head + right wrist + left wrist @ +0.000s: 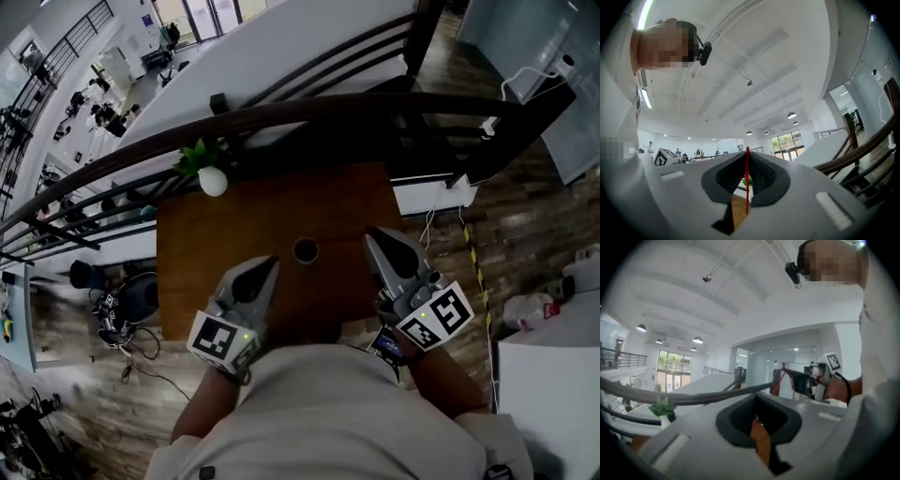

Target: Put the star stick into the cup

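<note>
**Person's torso and both grippers over worktop; stick in right fingers**

Person's pale shirt (328, 412) fills the lower edge of the head view. Both grippers are held beyond it, over the near half of the brown worktop (234, 230). The right gripper (375, 236) has its fingers closed on the star stick (747, 180), a thin red rod running straight up between the pads. Its star end cannot be made out. The left gripper (268, 266) has its fingers closed together with nothing between them. The cup (305, 250) stands near the worktop's centre, between the two gripper tips and apart from both. A white vase (213, 181) with a green plant (199, 155) sits at the far left corner, beside a dark railing (309, 112).
</note>
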Demonstrator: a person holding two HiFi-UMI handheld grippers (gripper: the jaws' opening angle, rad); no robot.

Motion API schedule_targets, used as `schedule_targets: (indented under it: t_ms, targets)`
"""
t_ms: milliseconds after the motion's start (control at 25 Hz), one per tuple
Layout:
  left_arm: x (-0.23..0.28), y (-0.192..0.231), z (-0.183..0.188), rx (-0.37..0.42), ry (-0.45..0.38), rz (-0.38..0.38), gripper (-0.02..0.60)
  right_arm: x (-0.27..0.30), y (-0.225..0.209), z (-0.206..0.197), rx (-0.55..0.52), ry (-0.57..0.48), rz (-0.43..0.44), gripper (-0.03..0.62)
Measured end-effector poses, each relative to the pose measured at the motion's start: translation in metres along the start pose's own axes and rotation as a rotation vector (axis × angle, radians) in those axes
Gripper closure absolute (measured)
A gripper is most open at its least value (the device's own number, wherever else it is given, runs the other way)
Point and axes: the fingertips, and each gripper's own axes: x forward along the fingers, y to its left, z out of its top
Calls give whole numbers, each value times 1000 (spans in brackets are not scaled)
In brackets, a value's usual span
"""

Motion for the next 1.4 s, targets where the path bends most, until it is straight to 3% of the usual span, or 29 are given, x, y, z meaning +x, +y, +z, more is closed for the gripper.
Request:
schedule_targets:
  t_ms: [240, 520, 640, 1040, 1400]
  targets:
    - [12, -4, -8, -4, 25, 24, 580, -8, -21, -10, 35, 21, 4, 569]
    - [34, 0, -17, 1, 45, -1, 580, -8, -36, -28, 65, 47, -14, 569]
    - [37, 9, -31, -13, 84, 3, 580, 0, -40, -36, 63, 59, -12, 570]
    - [52, 41, -49, -61, 90, 5, 580, 35, -53, -72, 71, 118, -10, 569]
    - [68, 73, -92, -100, 156, -6, 580, 61, -64, -116, 84, 201, -19, 569]
